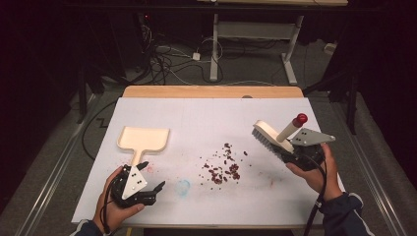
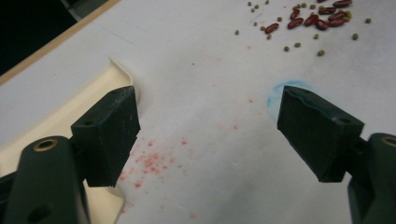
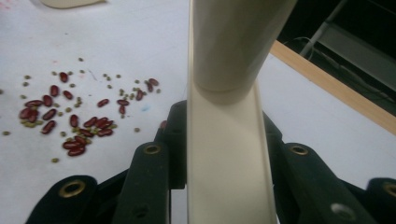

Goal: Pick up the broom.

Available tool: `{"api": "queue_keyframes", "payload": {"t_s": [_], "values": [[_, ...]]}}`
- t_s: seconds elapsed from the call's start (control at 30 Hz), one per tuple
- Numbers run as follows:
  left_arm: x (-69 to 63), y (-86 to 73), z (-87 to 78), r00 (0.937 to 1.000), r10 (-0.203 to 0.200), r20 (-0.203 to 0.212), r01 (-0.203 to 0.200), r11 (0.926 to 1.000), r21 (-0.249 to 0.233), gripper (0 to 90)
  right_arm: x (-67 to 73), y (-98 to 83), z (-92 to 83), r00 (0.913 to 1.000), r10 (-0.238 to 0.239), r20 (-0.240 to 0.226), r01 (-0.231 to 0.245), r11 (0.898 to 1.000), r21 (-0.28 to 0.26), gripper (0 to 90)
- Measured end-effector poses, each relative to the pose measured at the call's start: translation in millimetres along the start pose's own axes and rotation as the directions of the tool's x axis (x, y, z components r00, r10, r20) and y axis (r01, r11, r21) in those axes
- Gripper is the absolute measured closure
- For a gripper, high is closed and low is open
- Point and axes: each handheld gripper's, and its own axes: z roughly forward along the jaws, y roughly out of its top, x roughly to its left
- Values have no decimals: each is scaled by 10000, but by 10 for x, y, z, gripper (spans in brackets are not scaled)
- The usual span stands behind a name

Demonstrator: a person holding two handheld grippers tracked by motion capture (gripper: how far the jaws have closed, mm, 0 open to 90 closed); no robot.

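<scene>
A cream dustpan (image 1: 143,139) lies flat at the left of the white table sheet, handle toward me; its edge (image 2: 60,112) runs beside my left jaw. My left gripper (image 1: 156,186) hovers open just below the handle with nothing between its jaws (image 2: 209,135). A cream hand brush (image 1: 267,134) with dark bristles and a red-tipped handle is held above the table at the right. My right gripper (image 1: 295,153) is shut on the brush's body (image 3: 229,154). Several red beans and small green ones (image 1: 223,167) are scattered mid-table (image 3: 70,121).
The white sheet (image 1: 206,118) covers a wooden tabletop whose far edge (image 1: 211,91) shows behind it. Faint pink stains (image 2: 149,161) and a blue smudge (image 1: 183,186) mark the sheet. Beyond the table, cables and the legs of another table (image 1: 215,49) stand on the floor.
</scene>
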Motion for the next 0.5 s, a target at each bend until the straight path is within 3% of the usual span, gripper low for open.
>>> {"api": "queue_keyframes", "payload": {"t_s": [0.2,0.5], "values": [[-7,-15,9,9998,128,-119,-127,9999,112,201,-103,-50,55,9982,179,565,-171,9998,-139,676],[-4,-33,18,9999,119,-11,-119,9996,262,201,-165,-82,97,9947,329,971,-321,9994,-97,676]]}}
